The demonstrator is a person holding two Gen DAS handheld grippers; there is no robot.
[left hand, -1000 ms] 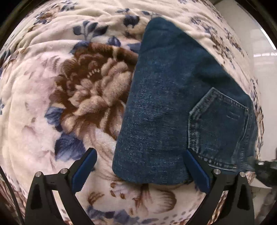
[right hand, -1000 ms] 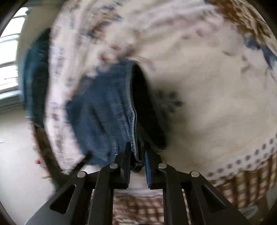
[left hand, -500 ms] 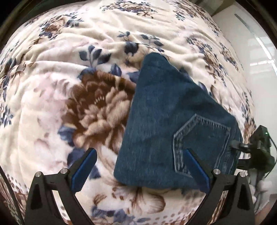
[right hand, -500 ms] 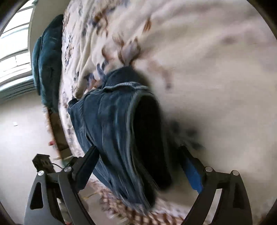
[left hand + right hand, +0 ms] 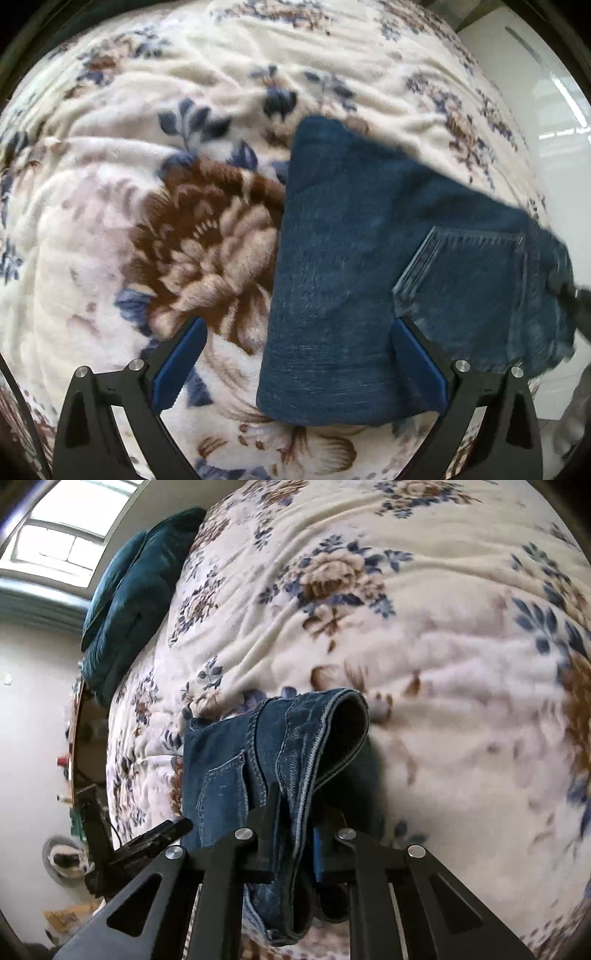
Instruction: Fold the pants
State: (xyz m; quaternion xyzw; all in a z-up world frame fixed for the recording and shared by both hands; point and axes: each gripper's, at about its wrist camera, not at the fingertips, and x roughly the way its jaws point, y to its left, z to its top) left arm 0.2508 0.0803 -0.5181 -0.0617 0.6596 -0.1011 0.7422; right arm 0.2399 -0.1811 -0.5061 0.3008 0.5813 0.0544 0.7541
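Note:
The folded blue jeans (image 5: 362, 280) lie on the floral blanket (image 5: 155, 155), back pocket facing up at the right. My left gripper (image 5: 295, 365) is open and empty, hovering over the near folded edge, its right finger over the denim. In the right wrist view my right gripper (image 5: 295, 834) is shut on the jeans' waistband edge (image 5: 306, 775), which is lifted into a loop above the blanket (image 5: 443, 664). The rest of the jeans (image 5: 218, 768) lies to the left.
A dark teal cushion (image 5: 136, 590) lies at the bed's far left edge, under a window. The bed edge and the floor with small objects are at the left in the right wrist view. White floor lies beyond the bed edge (image 5: 554, 129) at the right.
My right gripper was shut, opened half a second ago, and is shut again on the waistband edge, lifting it. My left gripper stayed open and moved closer to the jeans.

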